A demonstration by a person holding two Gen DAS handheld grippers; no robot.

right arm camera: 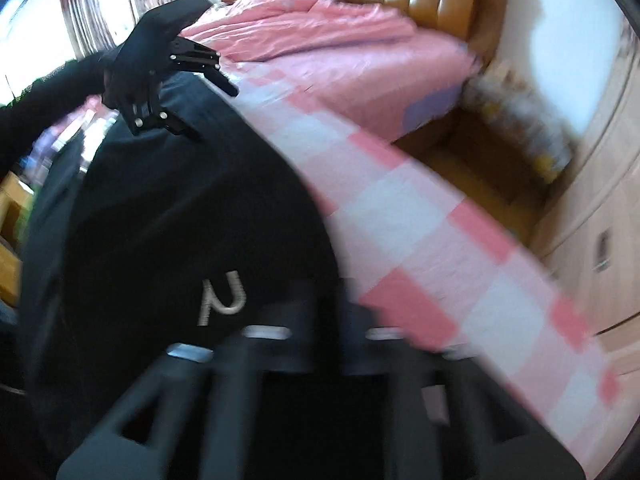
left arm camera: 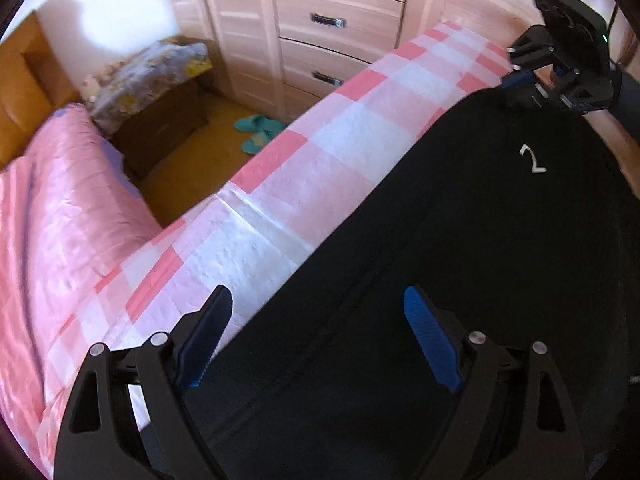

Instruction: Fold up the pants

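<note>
Black pants (left arm camera: pixel 460 240) with a small white logo (left arm camera: pixel 532 160) lie stretched along a pink-and-white checked cloth (left arm camera: pixel 340 140). My left gripper (left arm camera: pixel 316 294) hovers over their near end and stands open. Its left blue pad (left arm camera: pixel 208 336) is over the cloth and its right one over the fabric, so the pants' edge runs between them untouched. At the far end my right gripper (left arm camera: pixel 516 80) is shut on the pants' edge. In the blurred right wrist view the pants (right arm camera: pixel 180 220) and logo (right arm camera: pixel 222 298) lie just ahead of the right gripper (right arm camera: pixel 326 296). A black-gloved hand holds the left gripper (right arm camera: pixel 212 112) there.
A bed with a pink quilt (left arm camera: pixel 60 220) lies beyond the cloth's far edge. Between them is a floor gap with teal slippers (left arm camera: pixel 258 132) and a brown nightstand (left arm camera: pixel 160 132) that carries a patterned bundle. A light wardrobe with drawers (left arm camera: pixel 336 20) stands behind.
</note>
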